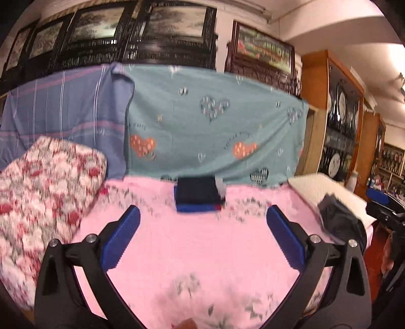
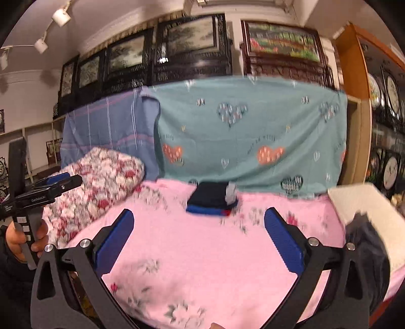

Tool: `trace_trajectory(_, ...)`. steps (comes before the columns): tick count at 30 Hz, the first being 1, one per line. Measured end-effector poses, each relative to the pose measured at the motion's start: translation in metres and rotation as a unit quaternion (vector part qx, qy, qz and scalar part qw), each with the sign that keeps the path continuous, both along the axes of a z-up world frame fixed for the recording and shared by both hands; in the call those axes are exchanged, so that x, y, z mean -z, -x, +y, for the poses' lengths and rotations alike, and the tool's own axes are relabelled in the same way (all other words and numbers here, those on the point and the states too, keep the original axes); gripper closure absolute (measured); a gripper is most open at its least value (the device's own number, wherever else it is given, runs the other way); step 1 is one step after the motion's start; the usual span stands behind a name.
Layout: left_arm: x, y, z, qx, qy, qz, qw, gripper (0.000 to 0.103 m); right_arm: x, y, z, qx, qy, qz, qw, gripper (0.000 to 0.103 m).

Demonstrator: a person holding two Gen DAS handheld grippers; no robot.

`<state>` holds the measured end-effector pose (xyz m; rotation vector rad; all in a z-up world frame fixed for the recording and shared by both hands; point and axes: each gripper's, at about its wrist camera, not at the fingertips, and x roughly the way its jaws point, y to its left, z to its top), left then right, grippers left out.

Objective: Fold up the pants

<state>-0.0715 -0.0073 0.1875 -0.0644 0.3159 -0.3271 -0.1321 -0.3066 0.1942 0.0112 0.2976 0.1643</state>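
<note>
Pink floral bedspread (image 2: 202, 258), teal sheet (image 2: 253, 131) behind. Folded dark pants (image 2: 212, 198) stacked at far edge. Left gripper (image 1: 202, 225), right gripper (image 2: 198, 227) both spread wide, empty. Fold looks finished; next likely fetching dark pile (image 2: 367, 253) at right.

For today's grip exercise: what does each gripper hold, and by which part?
Nothing. The left gripper and right gripper both stand open above the pink sheet.

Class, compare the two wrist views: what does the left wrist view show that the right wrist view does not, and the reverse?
Left only: the other gripper's blue tip at the right edge. Right only: white ceiling spotlights, and a hand gripping the other gripper's handle. Both: open blue-padded jaws, nothing between them, the pink floral bedsheet, the folded dark blue pants, the red floral quilt, the teal heart-print sheet.
</note>
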Motion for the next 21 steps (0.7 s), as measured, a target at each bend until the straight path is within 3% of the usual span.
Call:
trace_trajectory(4, 0.07, 0.014, -0.014, -0.043, -0.036, 0.014, 0.9983, 0.002, 0.078, 0.013, 0.01, 0.045, -0.017, 0.022, 0.999, 0.001)
trace_trajectory(8, 0.122, -0.003, -0.022, -0.051, -0.049, 0.088, 0.9936, 0.002, 0.133, 0.005, 0.018, 0.063, -0.02, 0.054, 0.996, 0.001)
trace_trajectory(10, 0.14, -0.013, -0.025, -0.066, -0.069, 0.124, 0.9877, 0.002, 0.143, 0.002, 0.02, 0.064, -0.012, 0.067, 0.996, 0.001)
trace_trajectory(12, 0.149, -0.02, -0.028, -0.084, -0.091, 0.135, 0.983, 0.002, 0.143, 0.002, 0.02, 0.07, -0.002, 0.062, 0.996, 0.001)
trace_trajectory(15, 0.152, -0.02, -0.029, -0.087, -0.092, 0.125, 0.984, 0.002, 0.139, 0.007, 0.019, 0.081, 0.005, 0.044, 0.996, 0.001)
trace_trajectory(21, 0.142, -0.018, -0.031, -0.09, -0.097, 0.088, 0.9873, 0.002, 0.142, 0.001, 0.014, 0.085, 0.006, 0.048, 0.995, 0.001)
